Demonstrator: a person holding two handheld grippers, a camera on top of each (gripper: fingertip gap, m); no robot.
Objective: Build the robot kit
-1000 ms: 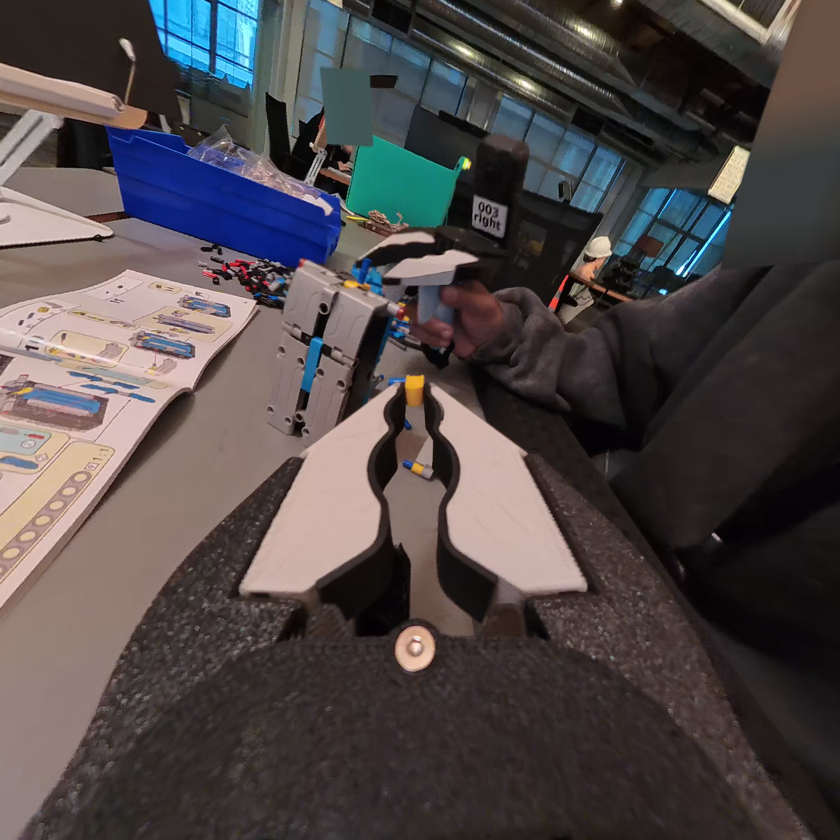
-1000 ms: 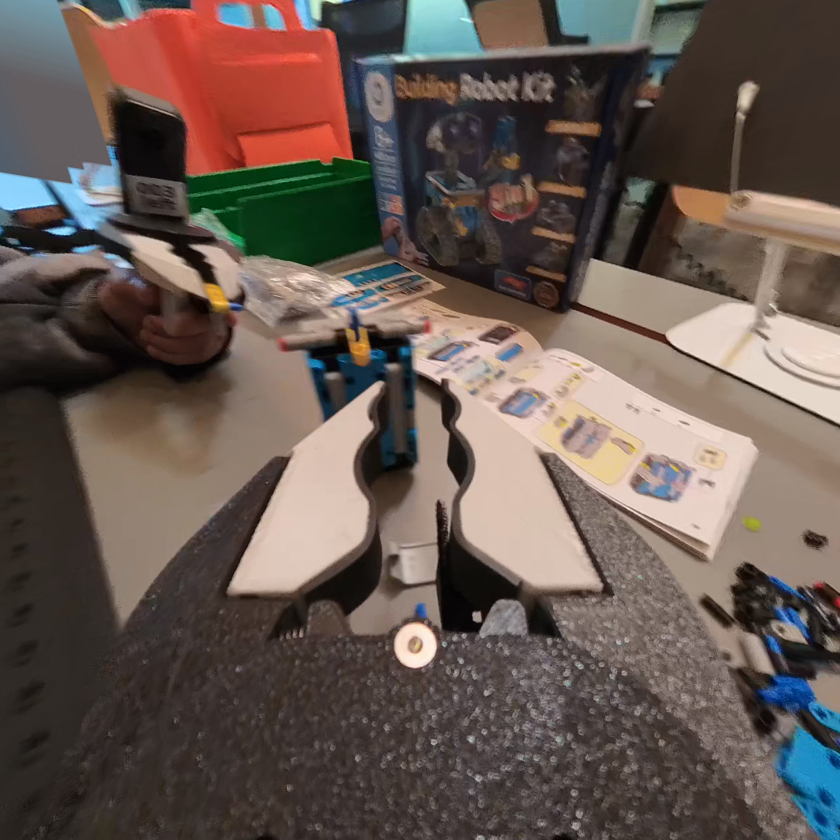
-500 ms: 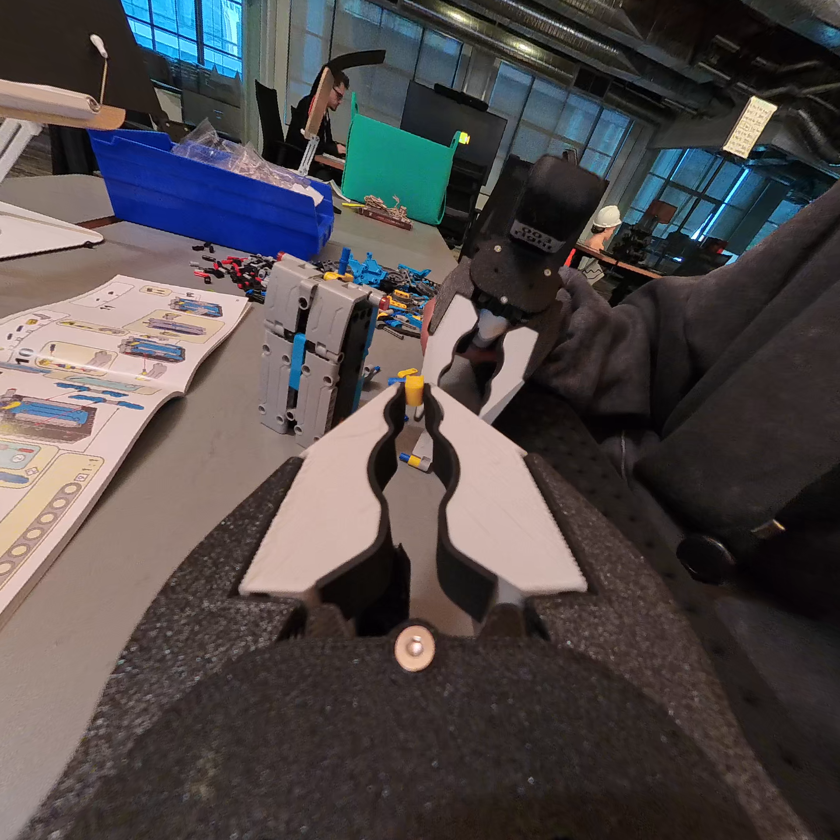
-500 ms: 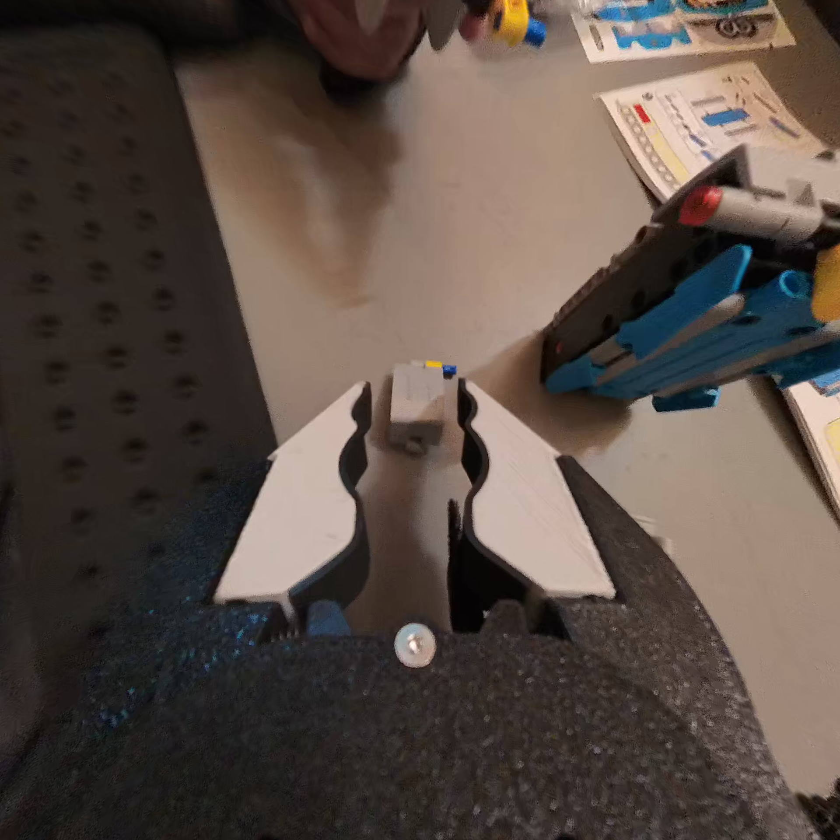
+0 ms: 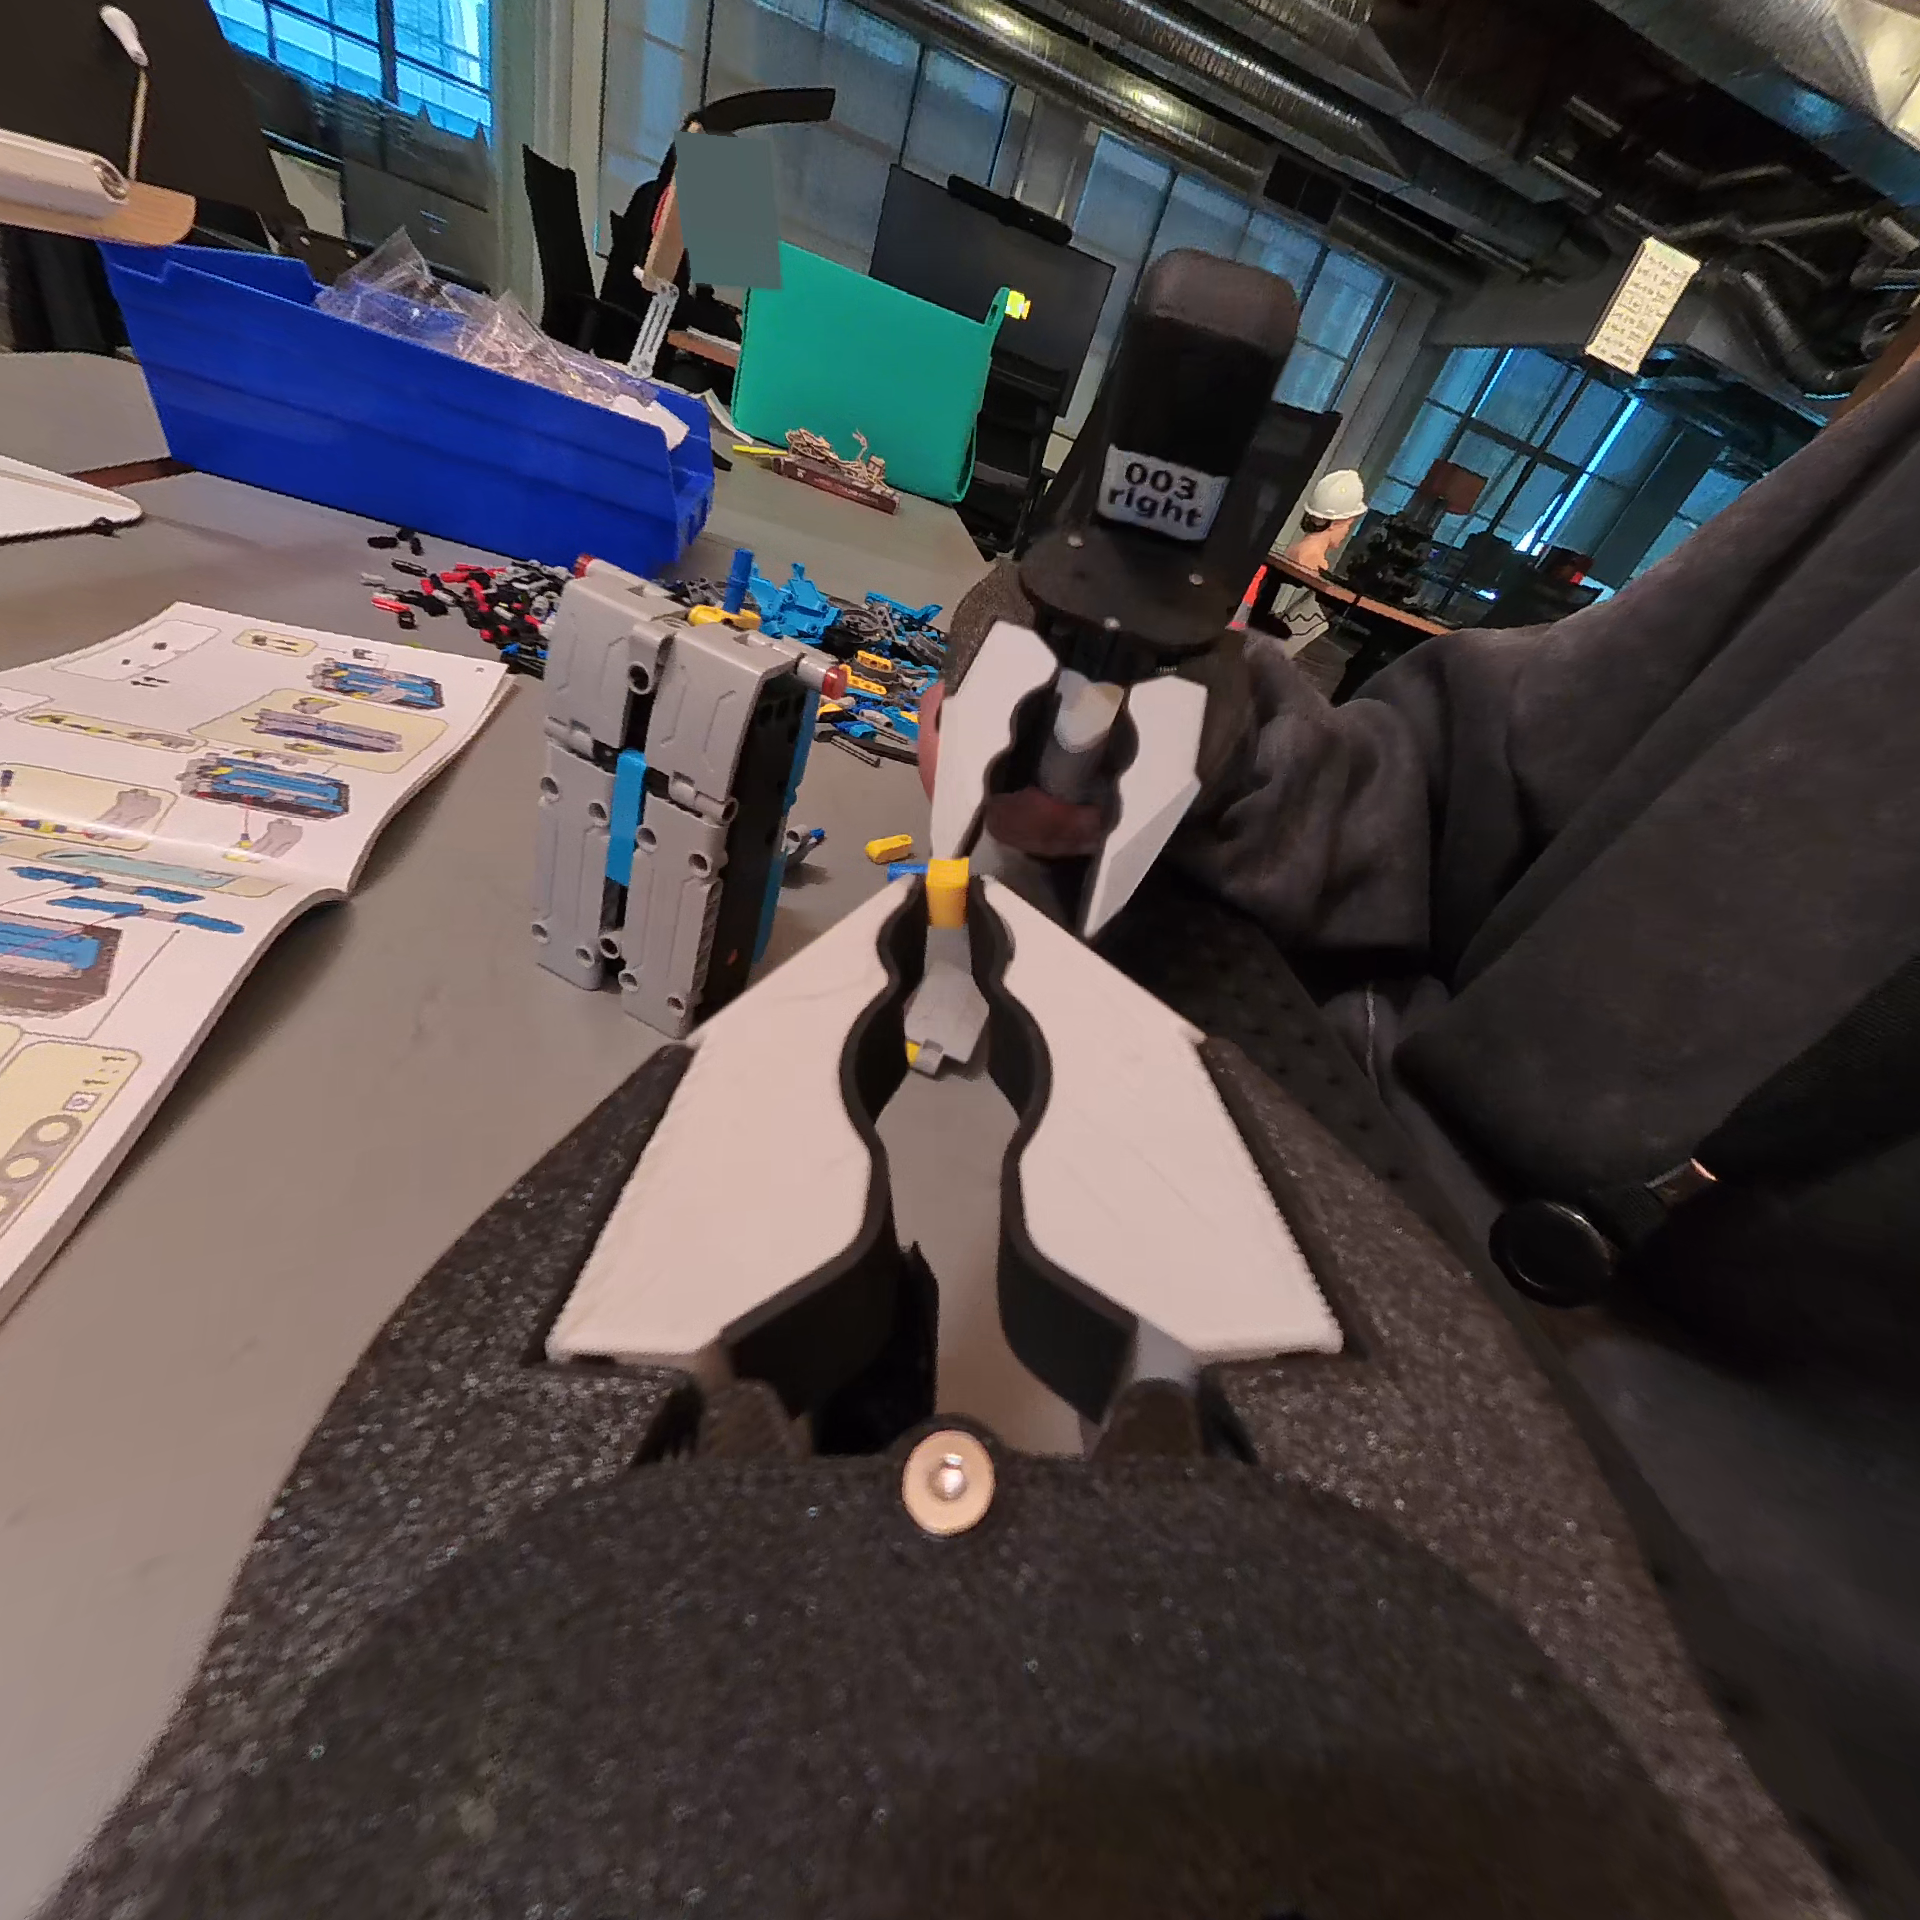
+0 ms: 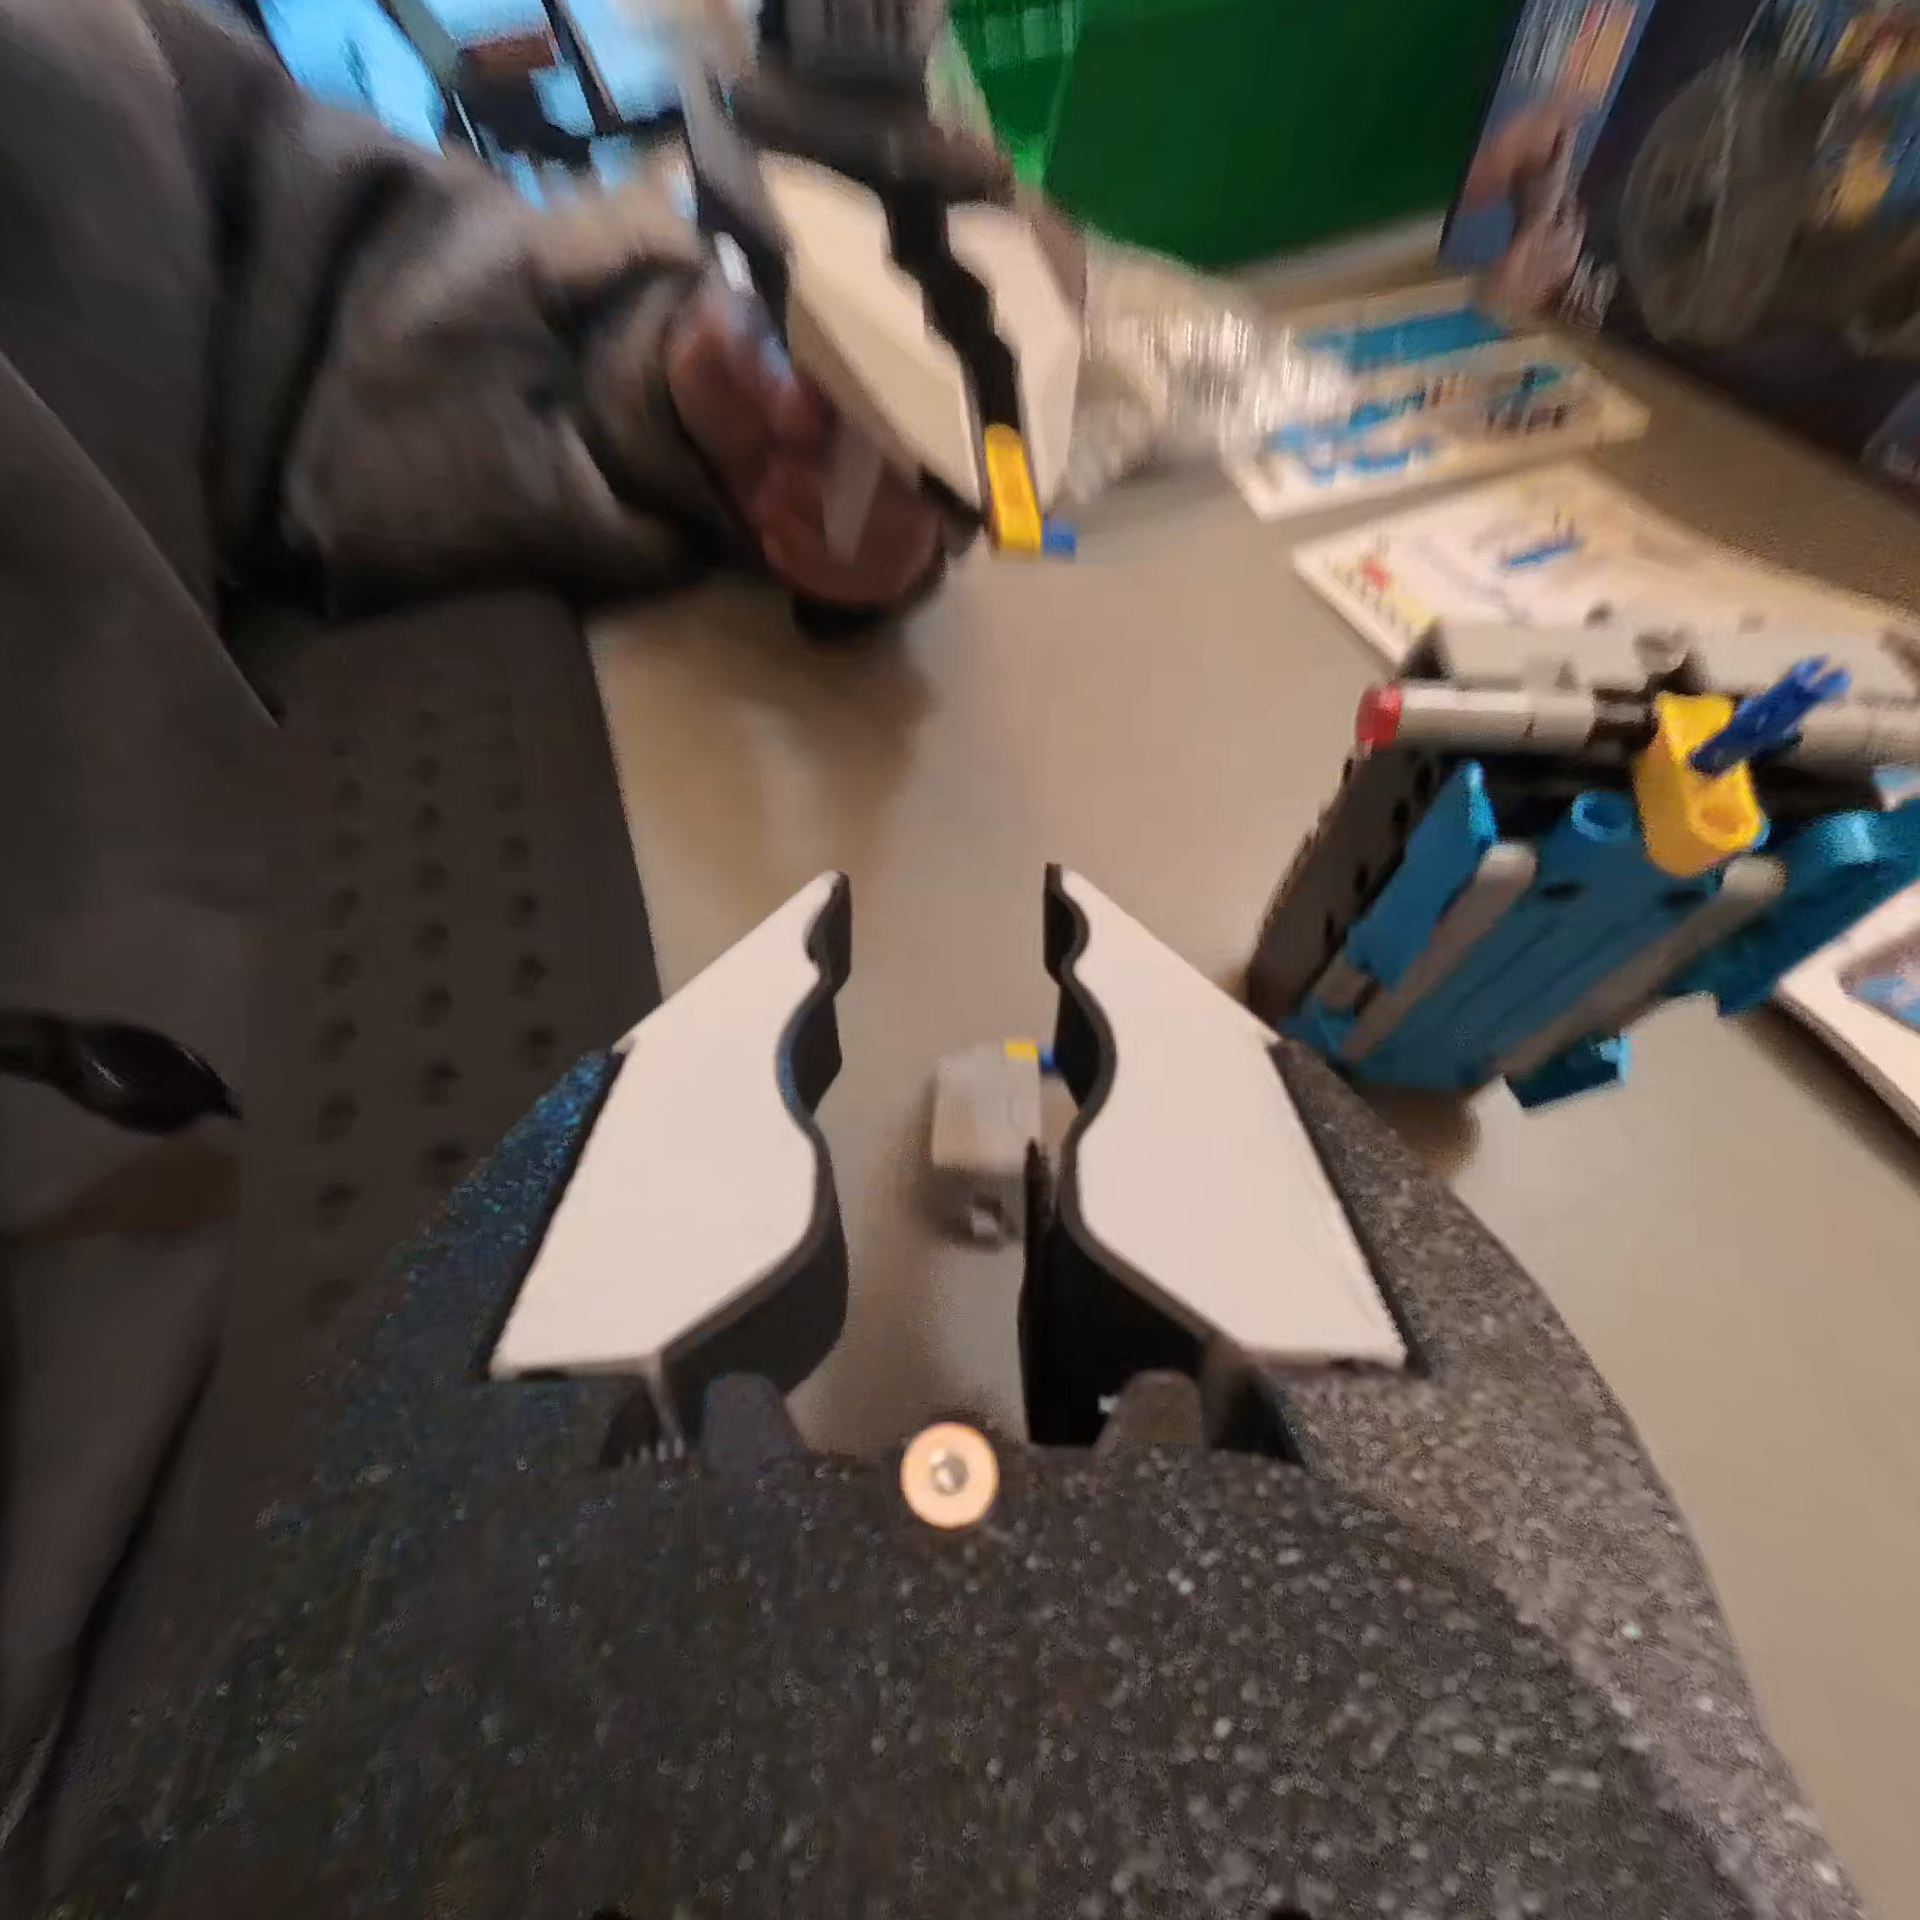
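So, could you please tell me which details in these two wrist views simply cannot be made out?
- Small grey block with yellow and blue end: right wrist view is motion-blurred; the open right gripper may touch it, cannot tell.
- Same block, left wrist view: the left gripper fingers cover its sides.
- Yellow peg in the left gripper: lower part hidden between the fingertips.
- Loose small parts beside the blue plastic bin: too small.
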